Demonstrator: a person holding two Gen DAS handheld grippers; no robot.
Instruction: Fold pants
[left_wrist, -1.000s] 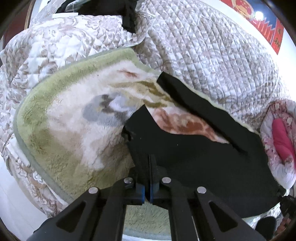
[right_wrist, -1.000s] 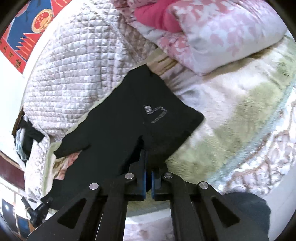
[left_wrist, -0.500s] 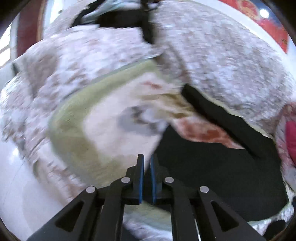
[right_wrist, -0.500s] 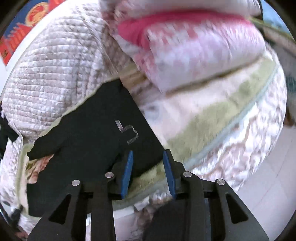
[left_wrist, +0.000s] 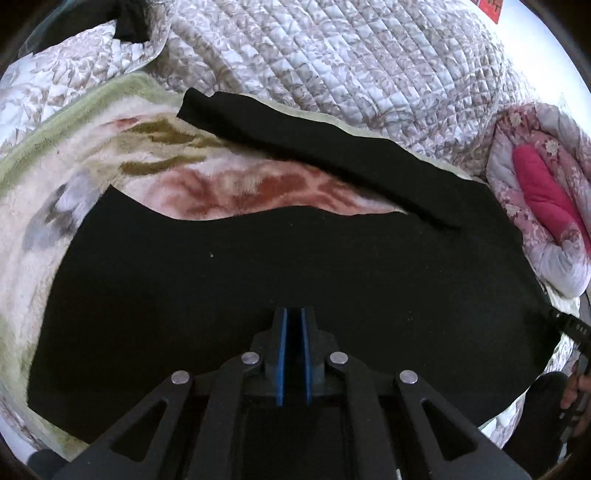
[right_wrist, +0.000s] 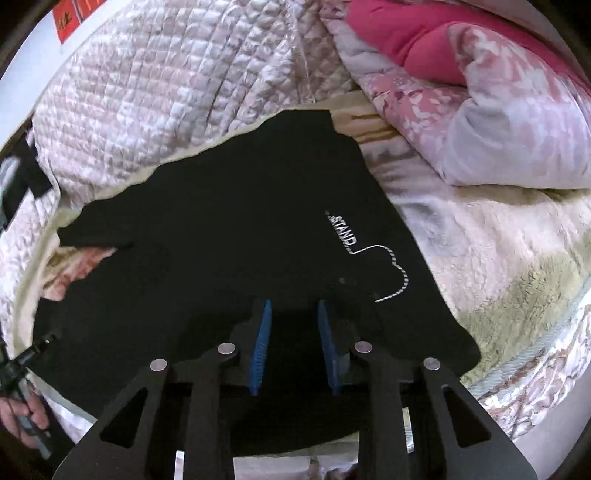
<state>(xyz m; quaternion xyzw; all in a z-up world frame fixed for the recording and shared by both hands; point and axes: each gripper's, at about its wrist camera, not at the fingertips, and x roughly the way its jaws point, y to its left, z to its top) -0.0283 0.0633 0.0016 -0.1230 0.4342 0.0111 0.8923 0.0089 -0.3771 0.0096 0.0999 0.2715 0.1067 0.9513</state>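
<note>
Fleecy and pale, a blanket (left_wrist: 110, 177) with a green border and rust-and-olive patterning covers the bed in the left wrist view, with a quilted grey-white coverlet (left_wrist: 351, 59) heaped across the top of the frame and a pink floral duvet (left_wrist: 543, 192) bundled at the right edge. Black pants (left_wrist: 258, 280) lie spread flat over the blanket and fill the middle and lower frame — one leg runs as a narrow strip from upper left down toward centre right, apart from the broad dark panel below it, with blanket showing between them. At bottom centre the left gripper (left_wrist: 293, 325) hangs over the dark cloth with its blue pads nearly together, only a thin slit between them and no cloth caught in it. In the right wrist view the same quilted coverlet (right_wrist: 177, 92) fills the upper left and the pink duvet (right_wrist: 480, 103) the upper right, while the fleecy blanket (right_wrist: 509, 258) shows along the right. The pants (right_wrist: 221, 229) occupy the centre, with a pale printed word and a wavy stitched line (right_wrist: 369, 258) right of centre. The right gripper (right_wrist: 293, 314) sits at lower centre — its jaws have just been closing but stand clearly apart, the gap between them showing only the dark cloth lying beneath. A hand (right_wrist: 22, 417) grips the other tool's handle at the lower left edge.
</note>
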